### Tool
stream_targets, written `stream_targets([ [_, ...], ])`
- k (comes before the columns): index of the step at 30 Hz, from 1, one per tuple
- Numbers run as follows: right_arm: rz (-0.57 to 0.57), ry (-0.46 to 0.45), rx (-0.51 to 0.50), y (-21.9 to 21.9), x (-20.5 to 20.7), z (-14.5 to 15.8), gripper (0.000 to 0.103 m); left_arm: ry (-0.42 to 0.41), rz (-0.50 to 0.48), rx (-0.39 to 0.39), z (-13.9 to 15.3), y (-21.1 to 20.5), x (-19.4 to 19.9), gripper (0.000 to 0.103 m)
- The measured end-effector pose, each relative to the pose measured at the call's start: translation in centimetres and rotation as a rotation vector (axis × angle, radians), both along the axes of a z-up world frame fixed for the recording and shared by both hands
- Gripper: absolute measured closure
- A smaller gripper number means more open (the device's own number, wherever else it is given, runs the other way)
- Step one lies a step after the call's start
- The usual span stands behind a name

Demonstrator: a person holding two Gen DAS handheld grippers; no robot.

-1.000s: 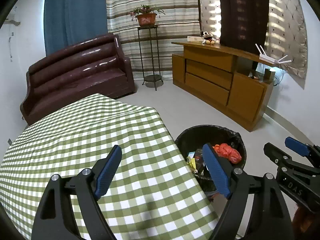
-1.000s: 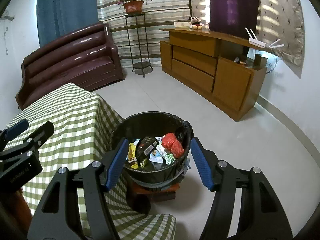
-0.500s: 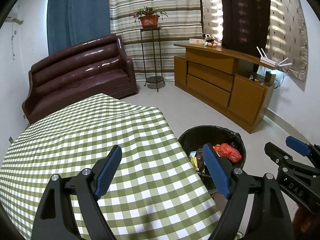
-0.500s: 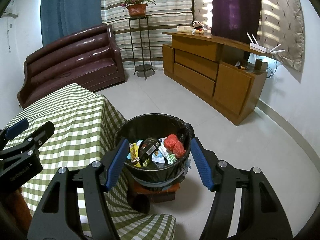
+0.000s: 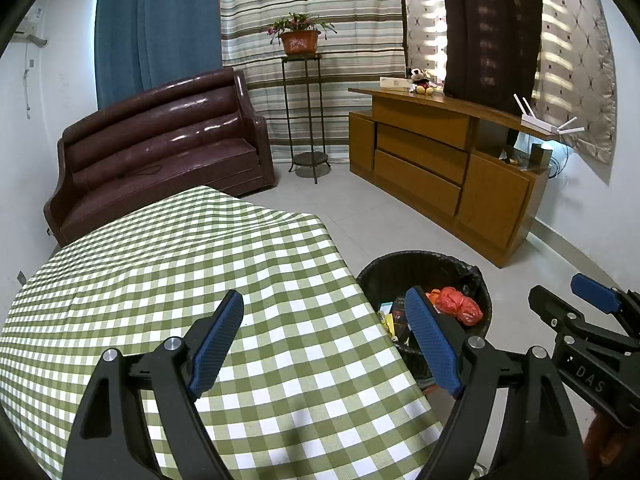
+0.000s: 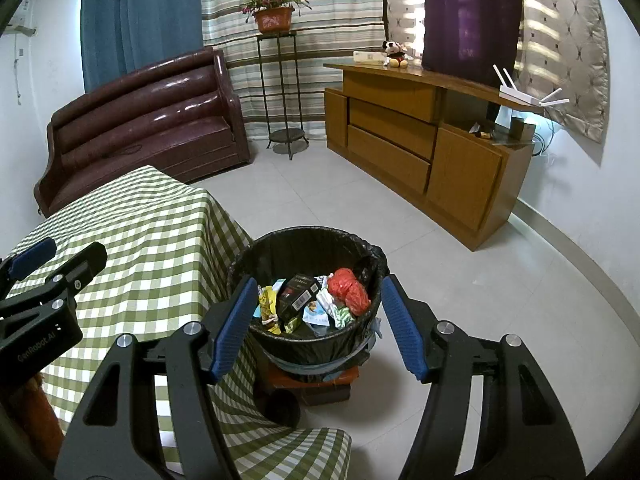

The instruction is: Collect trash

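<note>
Nearest, the left gripper (image 5: 324,322) hangs over the green-and-white checked tablecloth (image 5: 168,280) with its blue-padded jaws spread wide and nothing between them. Beside it, the right gripper (image 6: 318,312) is also released and empty, its jaws framing the black-lined trash bin (image 6: 308,246) that stands on the floor just beside the table's corner. Inside the bin lies the collected trash: a crumpled red plastic bag (image 6: 348,290), a dark carton with a barcode (image 6: 298,294), a yellow wrapper (image 6: 267,306) and some pale wrappers. Beyond the bin, bare grey floor tiles (image 6: 328,196) stretch to a wooden cabinet (image 6: 416,144) bearing a white router (image 6: 518,96). Farther back stand a brown leather sofa (image 6: 148,116) and a potted plant (image 6: 274,16) on a tall metal stand, before striped curtains.
</note>
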State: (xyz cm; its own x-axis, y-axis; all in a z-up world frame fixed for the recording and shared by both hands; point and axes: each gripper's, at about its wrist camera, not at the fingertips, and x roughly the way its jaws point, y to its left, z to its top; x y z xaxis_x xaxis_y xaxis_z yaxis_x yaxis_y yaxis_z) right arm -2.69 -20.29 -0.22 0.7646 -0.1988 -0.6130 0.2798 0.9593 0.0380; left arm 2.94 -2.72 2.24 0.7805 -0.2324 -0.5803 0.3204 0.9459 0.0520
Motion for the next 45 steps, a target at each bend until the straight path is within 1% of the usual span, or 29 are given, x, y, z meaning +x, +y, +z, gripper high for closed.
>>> stream_targets([
  [37, 0.001, 0.005, -0.003, 0.18, -0.06, -0.23, 0.040, -0.008, -0.013, -0.015, 0.24, -0.12, -0.21, 0.023],
  [42, 0.001, 0.005, -0.003, 0.18, -0.04, -0.26, 0.040, 0.004, -0.025, -0.028, -0.05, -0.09, 0.02, 0.019],
  [45, 0.002, 0.006, -0.003, 0.18, -0.02, -0.24, 0.040, 0.006, -0.015, -0.018, -0.18, -0.18, 0.08, 0.018],
])
